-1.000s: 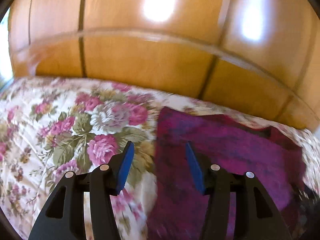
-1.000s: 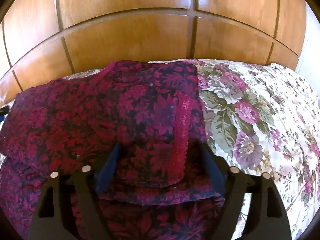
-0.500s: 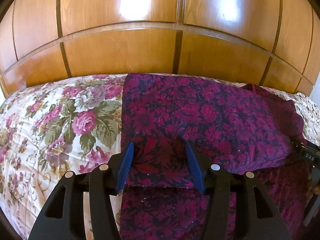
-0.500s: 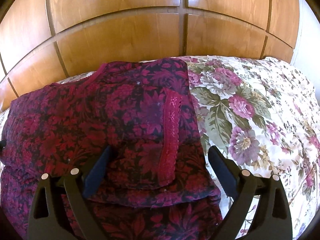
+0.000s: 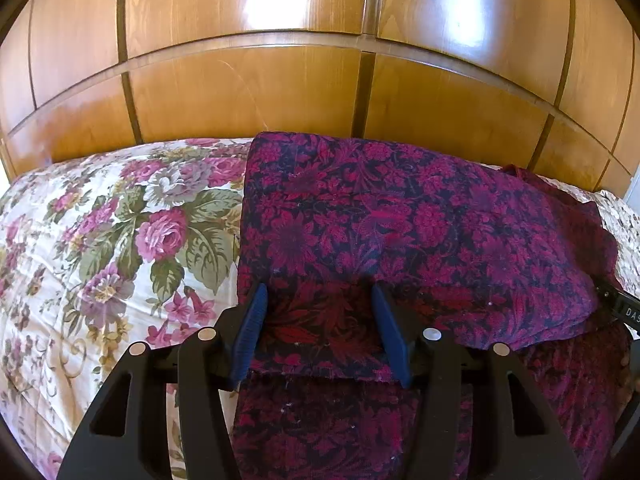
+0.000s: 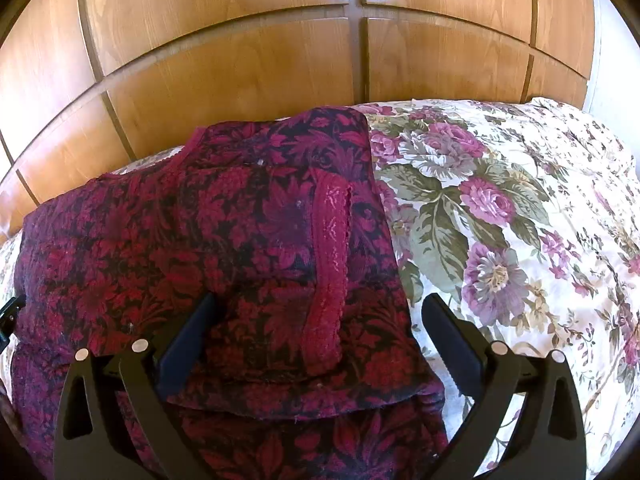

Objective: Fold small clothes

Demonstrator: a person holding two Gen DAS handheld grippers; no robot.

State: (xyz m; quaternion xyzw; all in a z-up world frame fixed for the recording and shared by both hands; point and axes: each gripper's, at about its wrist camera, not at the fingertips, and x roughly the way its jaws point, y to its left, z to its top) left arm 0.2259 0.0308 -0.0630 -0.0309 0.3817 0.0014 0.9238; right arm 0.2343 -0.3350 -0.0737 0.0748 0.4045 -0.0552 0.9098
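A dark red and magenta floral garment lies folded on the bed, its upper layer doubled over the lower one. My left gripper hovers over the garment's left part, jaws half apart, with the fold's edge below and between the fingers but not pinched. In the right wrist view the garment shows a lace-trimmed sleeve cuff lying on top. My right gripper straddles that cuff and the right edge; its jaws are opening wide and the pads are clear of the cloth.
A floral quilt covers the bed on the left of the garment and also the quilt on its right. Glossy wooden panels rise just behind the bed. Part of the other gripper shows at the right edge.
The left gripper has swung from over the quilt to over the garment's left edge and come lower. The right gripper's jaws have spread wider, off the cloth, without moving away.
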